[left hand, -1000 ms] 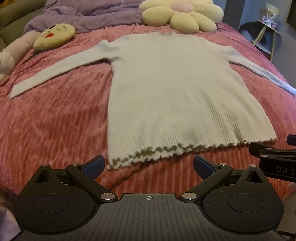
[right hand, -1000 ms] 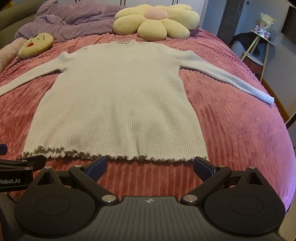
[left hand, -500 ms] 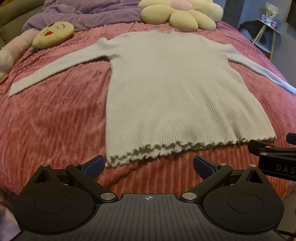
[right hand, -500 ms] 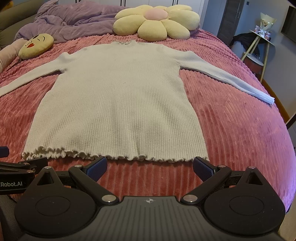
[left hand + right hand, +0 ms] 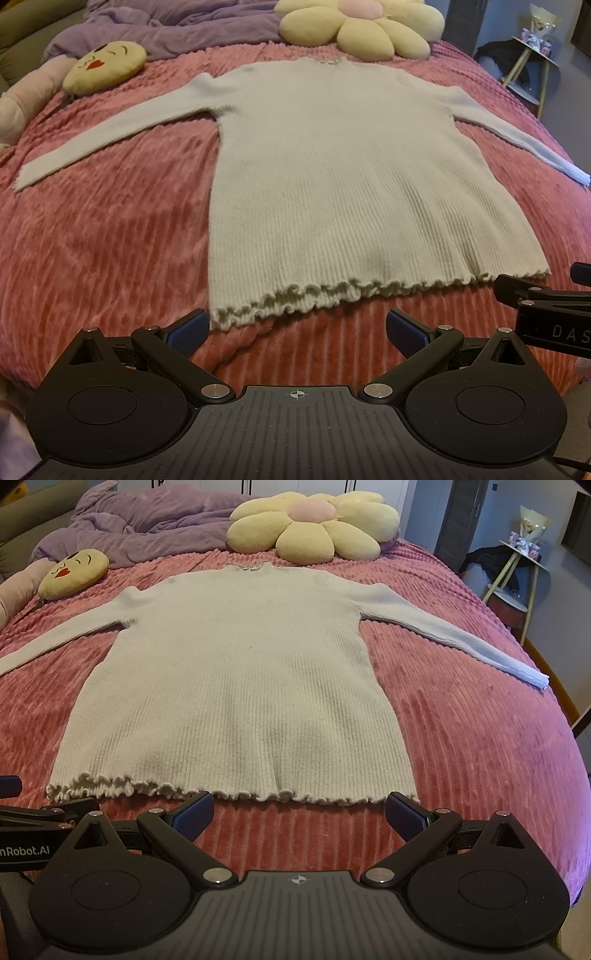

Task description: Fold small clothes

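Observation:
A cream ribbed long-sleeve sweater [image 5: 351, 177] lies flat on the pink bedspread, sleeves spread out to both sides, ruffled hem nearest me; it also shows in the right wrist view [image 5: 240, 686]. My left gripper [image 5: 295, 330] is open and empty just short of the hem's left corner. My right gripper [image 5: 299, 808] is open and empty just short of the hem's right part. Each gripper shows at the edge of the other's view.
The pink bedspread [image 5: 92, 240] covers the bed. A flower-shaped pillow [image 5: 314, 531] and a purple blanket [image 5: 147, 520] lie beyond the collar. A yellow face cushion [image 5: 105, 66] lies at the far left. A small side table [image 5: 517, 576] stands right of the bed.
Both grippers have crept slightly forward toward the hem. The sweater has not moved and the jaws stay open.

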Motion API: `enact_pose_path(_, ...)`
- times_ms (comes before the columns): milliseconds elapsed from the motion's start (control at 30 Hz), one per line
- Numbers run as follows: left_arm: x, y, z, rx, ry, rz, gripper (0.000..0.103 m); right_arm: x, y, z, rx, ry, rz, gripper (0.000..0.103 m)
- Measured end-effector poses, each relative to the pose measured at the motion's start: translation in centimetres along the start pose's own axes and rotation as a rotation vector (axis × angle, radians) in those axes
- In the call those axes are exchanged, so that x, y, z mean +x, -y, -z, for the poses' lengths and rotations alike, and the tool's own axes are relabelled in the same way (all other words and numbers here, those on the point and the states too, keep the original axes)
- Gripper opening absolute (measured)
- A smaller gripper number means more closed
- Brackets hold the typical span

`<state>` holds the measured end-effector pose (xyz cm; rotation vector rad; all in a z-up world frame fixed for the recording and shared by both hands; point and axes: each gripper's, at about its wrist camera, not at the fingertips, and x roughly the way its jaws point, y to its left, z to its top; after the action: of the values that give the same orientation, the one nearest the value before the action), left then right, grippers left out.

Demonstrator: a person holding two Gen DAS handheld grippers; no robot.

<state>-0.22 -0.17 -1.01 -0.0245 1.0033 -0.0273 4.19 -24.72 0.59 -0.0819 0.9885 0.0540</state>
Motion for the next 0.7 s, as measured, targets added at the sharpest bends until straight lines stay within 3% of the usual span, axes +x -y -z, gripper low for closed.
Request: enact_pose_path(700, 0.24, 0.16, 0.04, 0.001, -0.009, 0.006, 0.103, 0.03, 0.31, 0.19, 0.005, 0.006, -0.016, 0.099)
